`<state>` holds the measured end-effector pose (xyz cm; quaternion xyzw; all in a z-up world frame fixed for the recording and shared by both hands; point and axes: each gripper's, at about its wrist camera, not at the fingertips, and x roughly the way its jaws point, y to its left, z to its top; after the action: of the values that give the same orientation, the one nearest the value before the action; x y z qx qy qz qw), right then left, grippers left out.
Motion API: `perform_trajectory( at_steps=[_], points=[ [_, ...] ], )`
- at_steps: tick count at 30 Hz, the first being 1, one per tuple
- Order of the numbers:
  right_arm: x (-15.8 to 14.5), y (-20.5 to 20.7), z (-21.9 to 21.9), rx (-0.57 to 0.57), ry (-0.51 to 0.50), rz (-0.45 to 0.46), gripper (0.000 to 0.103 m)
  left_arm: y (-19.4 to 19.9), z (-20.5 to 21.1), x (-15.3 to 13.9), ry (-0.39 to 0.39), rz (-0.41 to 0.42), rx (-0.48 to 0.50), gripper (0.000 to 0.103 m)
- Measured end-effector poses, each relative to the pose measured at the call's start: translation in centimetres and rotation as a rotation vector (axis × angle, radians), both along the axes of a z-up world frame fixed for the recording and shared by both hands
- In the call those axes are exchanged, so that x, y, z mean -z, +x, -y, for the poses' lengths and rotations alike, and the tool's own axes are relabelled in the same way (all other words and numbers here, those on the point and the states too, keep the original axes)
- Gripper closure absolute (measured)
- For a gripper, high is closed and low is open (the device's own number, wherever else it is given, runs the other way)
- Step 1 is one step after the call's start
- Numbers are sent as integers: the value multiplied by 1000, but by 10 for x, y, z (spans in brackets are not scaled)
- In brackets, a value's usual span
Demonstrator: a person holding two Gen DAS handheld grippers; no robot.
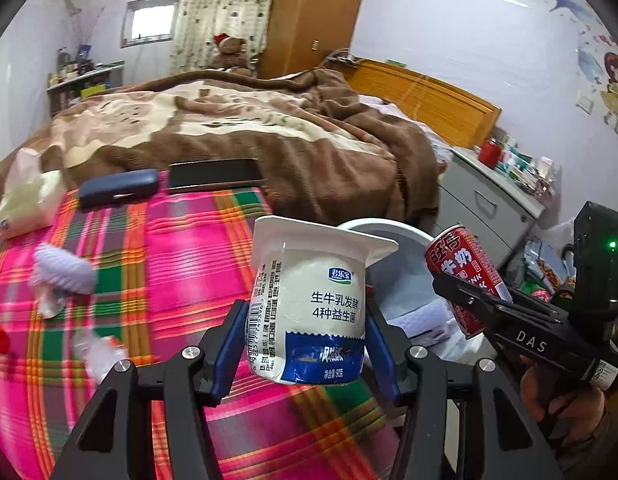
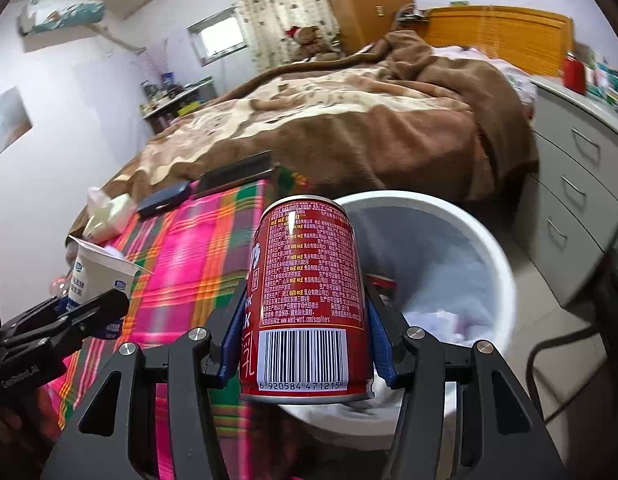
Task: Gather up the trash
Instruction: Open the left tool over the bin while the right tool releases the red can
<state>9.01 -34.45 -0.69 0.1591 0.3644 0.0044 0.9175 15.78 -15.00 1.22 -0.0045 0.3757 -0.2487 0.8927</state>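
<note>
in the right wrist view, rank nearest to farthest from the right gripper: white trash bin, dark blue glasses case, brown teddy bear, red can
1. Red drink can, clamped between the right gripper pads.
2. White round trash bin, just beyond, to the right.
3. Dark blue glasses case, farther left on the plaid sheet.
4. Brown teddy bear, at the bed's far end by the curtain.

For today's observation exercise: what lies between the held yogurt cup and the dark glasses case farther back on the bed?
Only bare plaid sheet separates the yogurt cup from the glasses case; nothing else rests on that stretch. The left wrist view shows it.
</note>
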Motion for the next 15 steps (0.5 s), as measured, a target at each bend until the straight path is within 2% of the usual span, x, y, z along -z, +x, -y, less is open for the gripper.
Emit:
perform_trajectory(
  at_steps=[6,15],
  points=[
    [8,0,21,63,-7,-28,49,7,34,5,7,-19,63,47],
    [25,4,45,107,-53,-99,49,19,74,19,42,-45,100,47]
  ],
)
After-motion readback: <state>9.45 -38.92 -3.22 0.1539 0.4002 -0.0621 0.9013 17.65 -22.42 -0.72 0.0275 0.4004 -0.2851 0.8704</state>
